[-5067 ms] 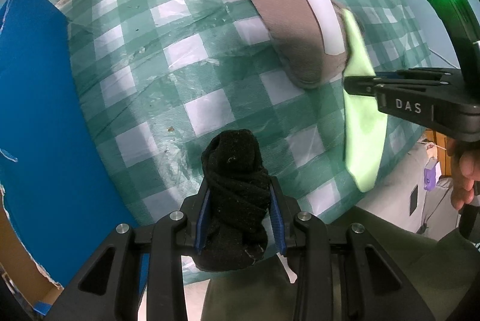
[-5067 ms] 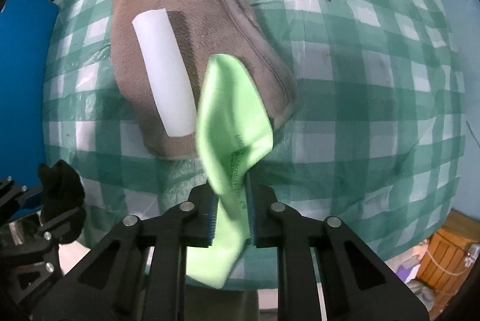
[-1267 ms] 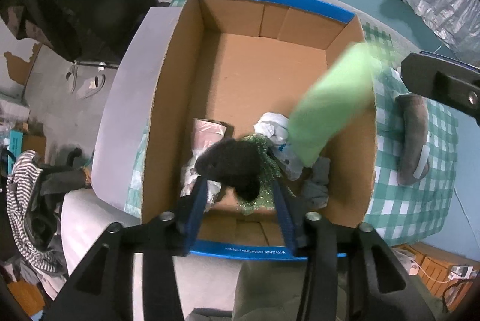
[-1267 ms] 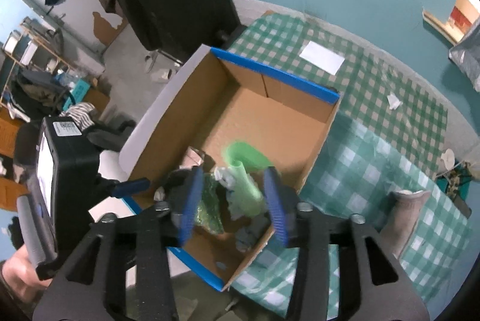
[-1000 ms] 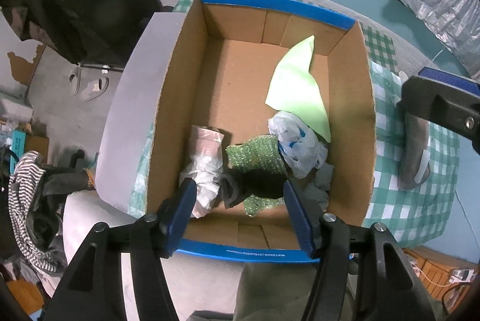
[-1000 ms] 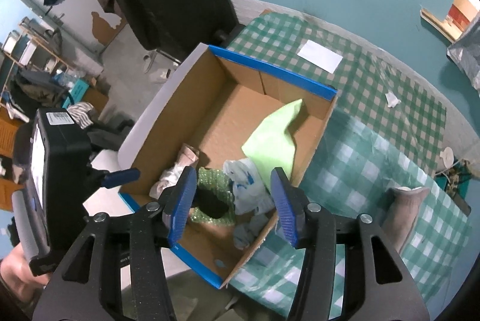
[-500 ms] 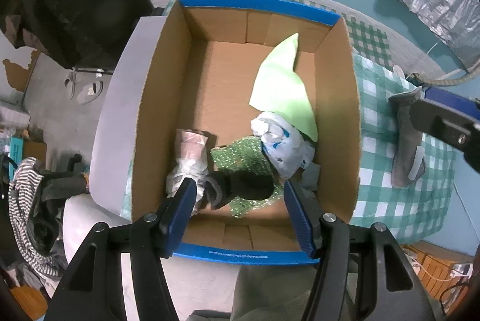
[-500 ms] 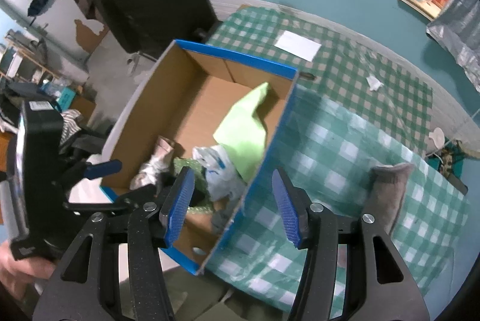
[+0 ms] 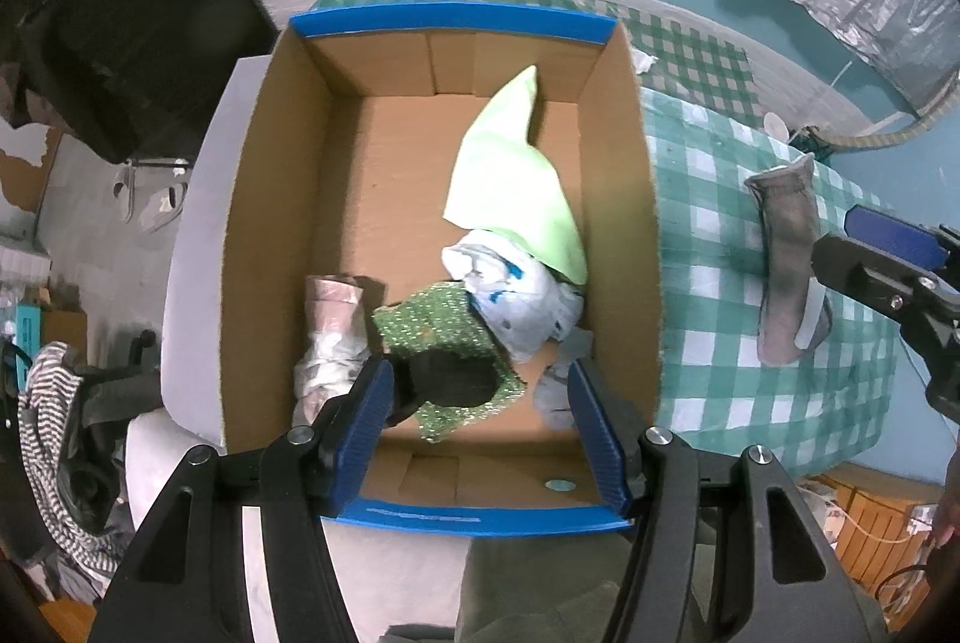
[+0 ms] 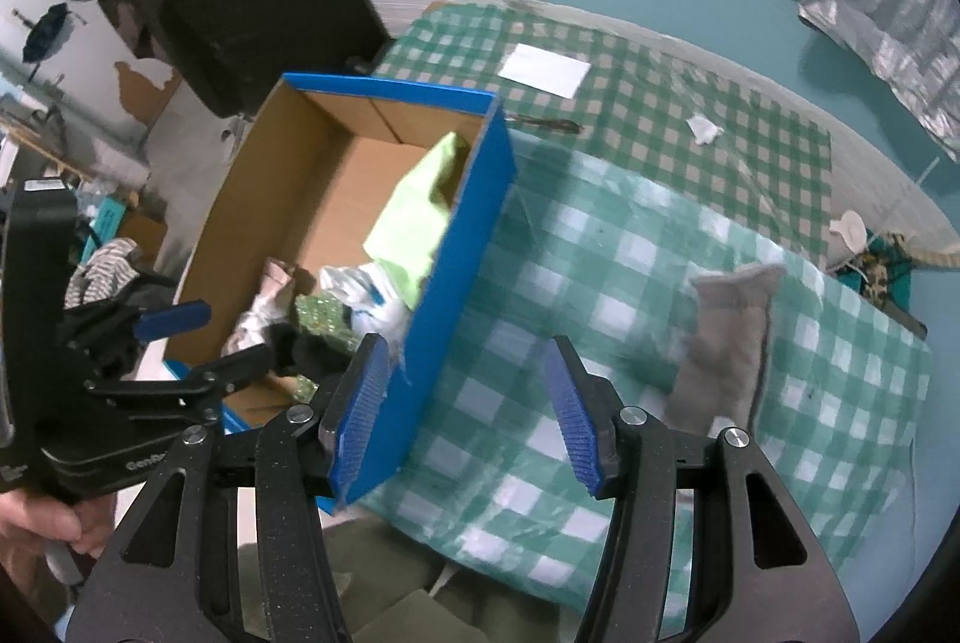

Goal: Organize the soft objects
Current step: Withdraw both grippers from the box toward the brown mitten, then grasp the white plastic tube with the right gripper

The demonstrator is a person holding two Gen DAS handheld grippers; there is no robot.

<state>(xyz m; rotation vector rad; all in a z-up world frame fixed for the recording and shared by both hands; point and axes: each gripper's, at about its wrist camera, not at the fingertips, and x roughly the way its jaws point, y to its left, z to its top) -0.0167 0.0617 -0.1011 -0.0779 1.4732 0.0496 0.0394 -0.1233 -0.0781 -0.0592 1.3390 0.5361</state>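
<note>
Your left gripper (image 9: 480, 427) hangs straight down over the near end of the cardboard box (image 9: 618, 235); its fingers (image 9: 366, 427) stand wide apart with nothing between the pads. The black sock (image 9: 450, 379) lies loose below them in the box, on the green sparkly cloth (image 9: 438, 325). Your right gripper (image 10: 462, 409) is just as empty, fingers (image 10: 573, 415) spread about halfway, and it hovers over the green checked surface (image 10: 540, 307) just beside the box's blue outer wall.

As I judge it, most of the job is done. The box already holds the light green cloth (image 9: 516, 187) leaning toward its right wall, a white and blue plastic bag (image 9: 516, 295), a pale pink bundle (image 9: 330, 331) and something grey in the near right corner.

What's left on the surface is the grey-brown mitt (image 10: 726, 343) with the white strip, lying near the right edge, well apart from the box. Your right gripper is the nearer one to it. A white sheet of paper (image 10: 546, 69) and small white scraps (image 10: 702, 128) sit toward the far edge; whether those count as soft objects I can't tell.
</note>
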